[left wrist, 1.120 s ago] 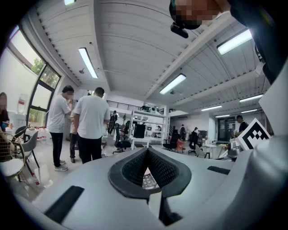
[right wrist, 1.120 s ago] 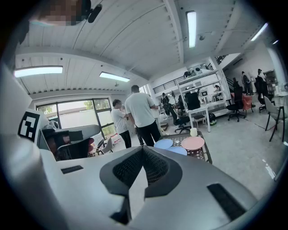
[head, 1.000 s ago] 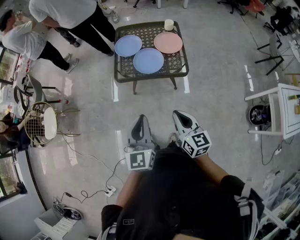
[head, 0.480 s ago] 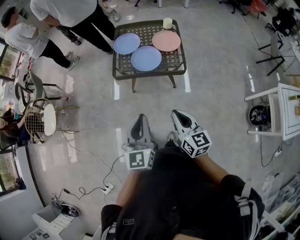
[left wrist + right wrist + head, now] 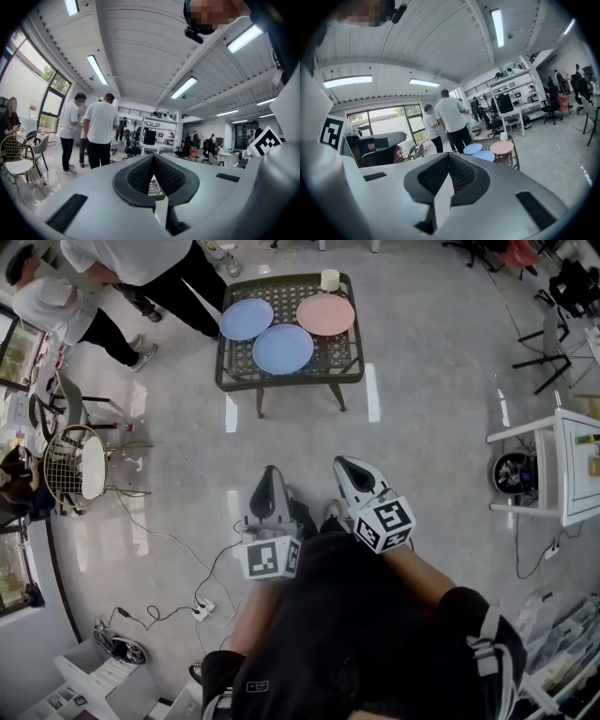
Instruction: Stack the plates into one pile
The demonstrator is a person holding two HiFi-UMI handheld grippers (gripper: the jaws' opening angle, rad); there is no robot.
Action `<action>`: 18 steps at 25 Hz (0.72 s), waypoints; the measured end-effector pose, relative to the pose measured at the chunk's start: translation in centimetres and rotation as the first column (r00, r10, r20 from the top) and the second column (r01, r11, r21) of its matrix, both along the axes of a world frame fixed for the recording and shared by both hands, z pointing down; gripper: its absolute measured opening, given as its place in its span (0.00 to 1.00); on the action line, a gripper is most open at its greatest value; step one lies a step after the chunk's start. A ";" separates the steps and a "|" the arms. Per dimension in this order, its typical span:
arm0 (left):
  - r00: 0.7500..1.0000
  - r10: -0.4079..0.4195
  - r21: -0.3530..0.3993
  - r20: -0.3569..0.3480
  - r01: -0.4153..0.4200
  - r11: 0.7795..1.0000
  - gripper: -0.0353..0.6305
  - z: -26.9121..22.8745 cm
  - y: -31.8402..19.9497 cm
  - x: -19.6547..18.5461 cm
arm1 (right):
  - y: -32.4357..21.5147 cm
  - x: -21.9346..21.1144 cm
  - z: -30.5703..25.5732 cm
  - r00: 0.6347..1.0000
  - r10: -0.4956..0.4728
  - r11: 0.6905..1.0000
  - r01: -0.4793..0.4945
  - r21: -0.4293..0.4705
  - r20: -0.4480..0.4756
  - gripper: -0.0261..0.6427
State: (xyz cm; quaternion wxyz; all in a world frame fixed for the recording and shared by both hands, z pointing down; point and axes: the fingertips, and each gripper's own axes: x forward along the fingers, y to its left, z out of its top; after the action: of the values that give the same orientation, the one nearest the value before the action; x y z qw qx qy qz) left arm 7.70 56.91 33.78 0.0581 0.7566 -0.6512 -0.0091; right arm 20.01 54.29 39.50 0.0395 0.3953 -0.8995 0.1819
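Far ahead of me a dark wire table carries three separate plates: a blue plate at the left, a second blue plate nearer me, and a pink plate at the right. The right gripper view shows them too: blue plate, blue plate, pink plate. My left gripper and right gripper are held close to my body, well short of the table. Both are shut and hold nothing, as the left gripper and right gripper show in their own views.
A white cup stands at the table's far edge. Two people stand by its far left corner. A wire chair is at the left, a white table at the right. Cables and a power strip lie on the floor at my left.
The head view has shifted: the table and plates now sit a little higher and further left in it. Both grippers stayed shut and drifted slightly up and left.
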 end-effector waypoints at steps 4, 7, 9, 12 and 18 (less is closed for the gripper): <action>1.000 0.007 0.004 0.007 -0.007 1.000 0.08 -0.1 -0.2 0.5 | -0.1 0.8 0.0 1.000 0.014 1.000 -0.014 0.003 0.006 0.05; 1.000 0.010 0.002 0.008 -0.010 1.000 0.08 0.0 -0.7 0.7 | -0.8 1.0 0.0 1.000 0.019 1.000 -0.019 0.008 0.012 0.05; 1.000 0.012 -0.002 0.007 -0.012 1.000 0.08 0.3 -0.9 0.9 | -1.1 1.1 0.0 1.000 0.023 1.000 -0.023 0.006 0.017 0.05; 1.000 0.012 -0.013 0.003 -0.012 1.000 0.08 0.8 -1.8 1.0 | -2.0 1.0 0.3 1.000 0.024 1.000 -0.024 -0.002 0.018 0.05; 1.000 0.005 -0.032 -0.013 -0.006 0.999 0.08 1.7 -5.6 0.3 | -5.6 0.2 1.0 1.000 0.017 1.000 -0.017 -0.019 0.006 0.05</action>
State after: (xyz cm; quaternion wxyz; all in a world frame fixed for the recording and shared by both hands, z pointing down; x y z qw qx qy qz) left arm 7.97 51.33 35.47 0.0745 0.7573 -0.6487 -0.0034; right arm 20.19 48.66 40.53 0.0391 0.4019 -0.8945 0.1918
